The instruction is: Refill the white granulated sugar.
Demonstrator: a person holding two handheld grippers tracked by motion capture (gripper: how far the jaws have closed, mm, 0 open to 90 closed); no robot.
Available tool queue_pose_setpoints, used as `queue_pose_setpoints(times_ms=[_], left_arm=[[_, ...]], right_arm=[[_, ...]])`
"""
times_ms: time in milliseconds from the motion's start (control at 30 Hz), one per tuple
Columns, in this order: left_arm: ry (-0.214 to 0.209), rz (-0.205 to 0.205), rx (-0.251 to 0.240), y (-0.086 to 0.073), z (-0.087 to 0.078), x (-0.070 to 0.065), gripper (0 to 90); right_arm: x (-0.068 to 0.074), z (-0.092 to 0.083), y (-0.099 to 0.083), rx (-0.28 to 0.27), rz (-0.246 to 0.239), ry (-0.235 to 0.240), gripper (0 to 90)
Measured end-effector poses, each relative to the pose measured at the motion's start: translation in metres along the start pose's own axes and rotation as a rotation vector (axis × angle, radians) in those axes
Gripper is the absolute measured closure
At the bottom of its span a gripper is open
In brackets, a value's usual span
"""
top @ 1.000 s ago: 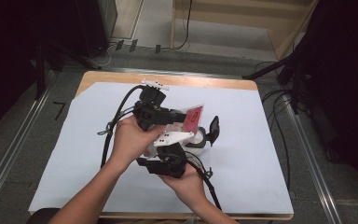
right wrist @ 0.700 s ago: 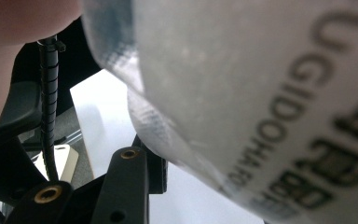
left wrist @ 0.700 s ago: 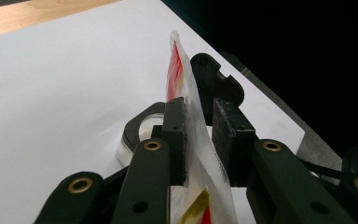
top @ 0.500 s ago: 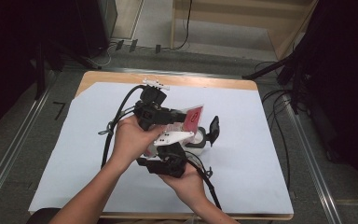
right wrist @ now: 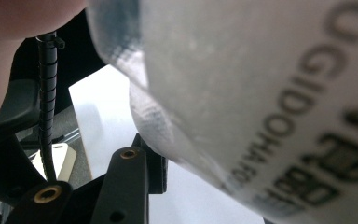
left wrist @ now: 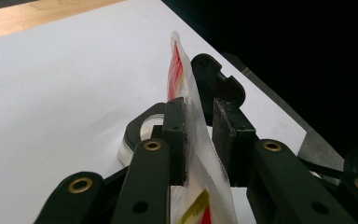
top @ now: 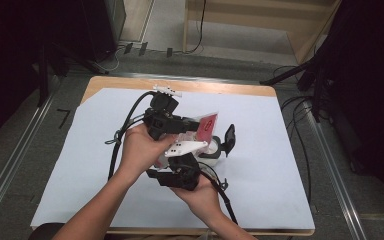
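A red and white sealed packet (top: 206,126) stands on edge between the jaws of my left gripper (top: 192,125), just above the table's middle. In the left gripper view the packet (left wrist: 193,121) rises between the two pads, and my left gripper (left wrist: 199,109) is shut on it. Beyond it a small round jar (left wrist: 142,133) sits with its black hinged lid (left wrist: 216,86) flipped open. My right gripper (top: 180,159) points up under the left hand. In its view the packet (right wrist: 261,93) lies very close, hiding one jaw; the other fingertip (right wrist: 151,170) shows beneath it.
A white sheet (top: 280,175) covers the wooden table (top: 220,86). The jar (top: 211,149) and its lid (top: 228,139) stand right of the hands. Black cables (top: 127,125) trail from both grippers. Dark stands and floor cables (top: 300,100) lie beyond the right edge.
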State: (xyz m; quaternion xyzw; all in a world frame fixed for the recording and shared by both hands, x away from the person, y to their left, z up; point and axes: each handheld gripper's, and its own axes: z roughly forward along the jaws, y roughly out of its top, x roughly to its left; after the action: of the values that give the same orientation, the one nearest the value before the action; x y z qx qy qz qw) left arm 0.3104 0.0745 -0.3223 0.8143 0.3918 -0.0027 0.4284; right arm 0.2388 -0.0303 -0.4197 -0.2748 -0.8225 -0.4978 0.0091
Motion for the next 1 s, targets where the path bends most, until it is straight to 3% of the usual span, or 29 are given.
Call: queue_pose_setpoints(times_ms=[1000], left_arm=[[0.007,0.007,-0.014,0.0014,-0.0057,-0.0028,75.3]], right_arm=[[0.0029,-0.0026,0.0031,-0.004,-0.008,0.005,64.5]])
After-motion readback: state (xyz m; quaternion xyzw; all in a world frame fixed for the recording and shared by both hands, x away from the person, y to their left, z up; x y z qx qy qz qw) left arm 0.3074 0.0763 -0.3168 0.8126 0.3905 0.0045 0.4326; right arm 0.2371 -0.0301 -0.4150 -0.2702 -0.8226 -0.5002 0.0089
